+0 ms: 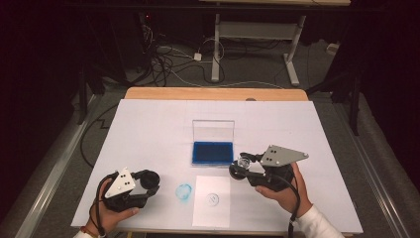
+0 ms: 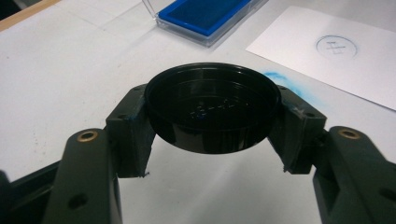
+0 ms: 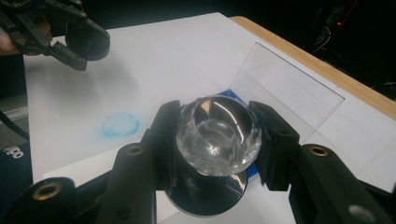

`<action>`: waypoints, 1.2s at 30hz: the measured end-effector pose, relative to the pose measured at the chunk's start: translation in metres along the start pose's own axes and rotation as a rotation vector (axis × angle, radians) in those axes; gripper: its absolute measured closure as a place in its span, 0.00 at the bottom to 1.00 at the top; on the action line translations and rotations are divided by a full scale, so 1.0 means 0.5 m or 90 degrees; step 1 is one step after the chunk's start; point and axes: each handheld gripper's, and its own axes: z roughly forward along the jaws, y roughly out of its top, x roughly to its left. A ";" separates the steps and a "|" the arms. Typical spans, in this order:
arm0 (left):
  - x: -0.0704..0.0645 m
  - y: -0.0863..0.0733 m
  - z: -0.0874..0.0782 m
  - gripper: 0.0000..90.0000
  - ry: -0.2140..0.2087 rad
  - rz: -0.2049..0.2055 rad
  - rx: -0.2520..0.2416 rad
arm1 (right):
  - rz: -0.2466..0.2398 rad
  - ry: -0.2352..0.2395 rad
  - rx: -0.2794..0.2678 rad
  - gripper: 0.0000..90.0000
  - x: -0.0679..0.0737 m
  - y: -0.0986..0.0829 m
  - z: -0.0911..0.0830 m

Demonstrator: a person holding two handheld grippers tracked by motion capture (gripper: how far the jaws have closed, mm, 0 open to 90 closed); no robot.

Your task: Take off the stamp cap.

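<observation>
My left gripper is shut on a round black cap, held hollow side up just above the white table cover near its front left. My right gripper is shut on a stamp with a clear faceted knob and a dark round base. It hovers beside the front right corner of the blue ink pad. The pad's clear lid stands upright behind it. A white paper sheet bearing a round blue stamp mark lies between the two grippers.
A blue ink smudge stains the white cover left of the sheet. The wooden table edge shows at the back. Beyond it are cables and a desk frame on the floor.
</observation>
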 end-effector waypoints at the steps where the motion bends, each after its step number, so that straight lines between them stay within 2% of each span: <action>1: 0.001 -0.001 0.001 0.41 -0.001 -0.002 0.001 | -0.002 0.001 -0.001 0.63 -0.001 0.001 0.001; 19: -0.004 -0.016 -0.004 0.41 0.003 -0.008 0.018 | -0.006 0.013 0.001 0.63 -0.004 0.014 0.026; 36: -0.008 -0.018 0.002 0.41 0.002 0.002 0.035 | -0.004 0.017 0.004 0.63 -0.013 0.030 0.052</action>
